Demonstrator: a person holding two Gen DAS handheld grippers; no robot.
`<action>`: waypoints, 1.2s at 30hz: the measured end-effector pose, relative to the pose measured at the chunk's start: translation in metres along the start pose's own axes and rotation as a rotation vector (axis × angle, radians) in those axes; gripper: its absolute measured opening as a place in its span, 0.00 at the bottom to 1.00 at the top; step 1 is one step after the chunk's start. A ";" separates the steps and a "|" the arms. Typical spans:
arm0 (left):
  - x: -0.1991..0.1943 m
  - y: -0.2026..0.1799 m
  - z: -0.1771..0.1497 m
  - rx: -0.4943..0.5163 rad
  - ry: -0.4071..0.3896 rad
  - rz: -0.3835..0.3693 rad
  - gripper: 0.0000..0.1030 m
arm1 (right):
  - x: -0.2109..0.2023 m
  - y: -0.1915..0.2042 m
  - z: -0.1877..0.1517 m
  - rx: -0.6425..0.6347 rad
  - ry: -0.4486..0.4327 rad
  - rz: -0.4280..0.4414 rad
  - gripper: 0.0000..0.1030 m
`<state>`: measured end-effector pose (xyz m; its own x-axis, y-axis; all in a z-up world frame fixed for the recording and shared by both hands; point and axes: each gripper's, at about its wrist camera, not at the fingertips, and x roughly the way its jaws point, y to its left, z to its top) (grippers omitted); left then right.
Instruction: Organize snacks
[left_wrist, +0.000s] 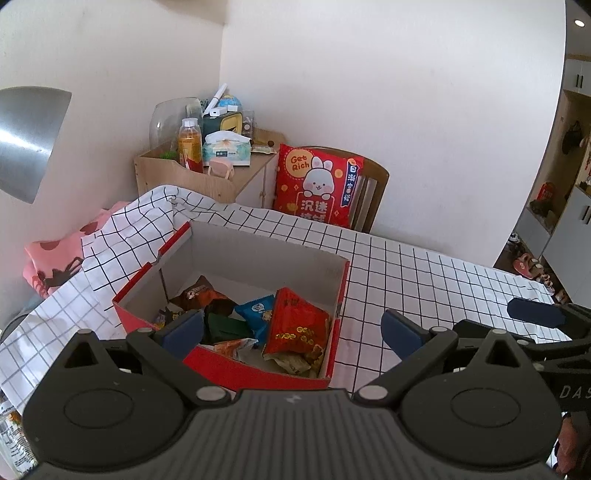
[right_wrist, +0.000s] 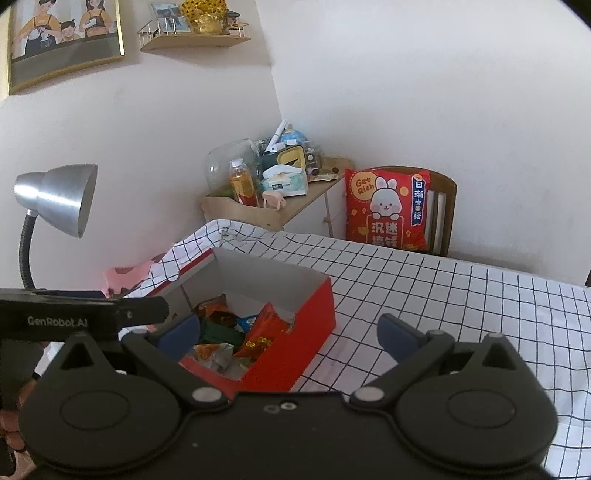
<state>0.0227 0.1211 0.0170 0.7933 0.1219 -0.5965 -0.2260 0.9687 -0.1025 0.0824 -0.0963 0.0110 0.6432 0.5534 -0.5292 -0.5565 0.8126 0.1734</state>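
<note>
The left gripper (left_wrist: 293, 328), black with blue finger pads, hangs just above the near edge of the box with its jaws spread wide and nothing between them. The right gripper (right_wrist: 288, 328) sits level with it, equally wide and empty, over the box's right corner and the bare cloth beside it.

Just beyond them stands the open red cardboard box with a grey inside (left_wrist: 341, 295), on a table covered by a white cloth with a black grid (left_wrist: 424, 273). The snacks are already in it: a large red crinkly foil packet (left_wrist: 295, 325) leaning on the right wall, a small blue packet (left_wrist: 258, 310), a dark green one (left_wrist: 225, 326) and an orange-brown one (left_wrist: 201, 293), loosely heaped.

No snack shows on the cloth, so the job looks nearly or wholly finished.

The risks, as I judge them: a finger catching the light box's wall and sliding it on the loose cloth, or crushing a puffed packet.

Farther off, a red rabbit cushion (left_wrist: 317, 184) rests on a wooden chair.
</note>
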 end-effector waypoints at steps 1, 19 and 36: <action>0.000 0.000 0.000 0.002 0.000 0.002 1.00 | 0.000 0.000 -0.001 0.003 0.001 -0.001 1.00; -0.011 0.004 -0.003 0.017 -0.029 0.074 1.00 | -0.001 0.006 0.002 -0.006 -0.011 0.027 1.00; -0.022 0.012 0.002 0.005 -0.075 0.112 1.00 | 0.001 0.018 0.009 -0.022 -0.032 0.070 1.00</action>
<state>0.0034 0.1303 0.0308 0.8032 0.2454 -0.5428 -0.3132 0.9491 -0.0344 0.0778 -0.0790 0.0212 0.6184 0.6147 -0.4896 -0.6121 0.7675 0.1905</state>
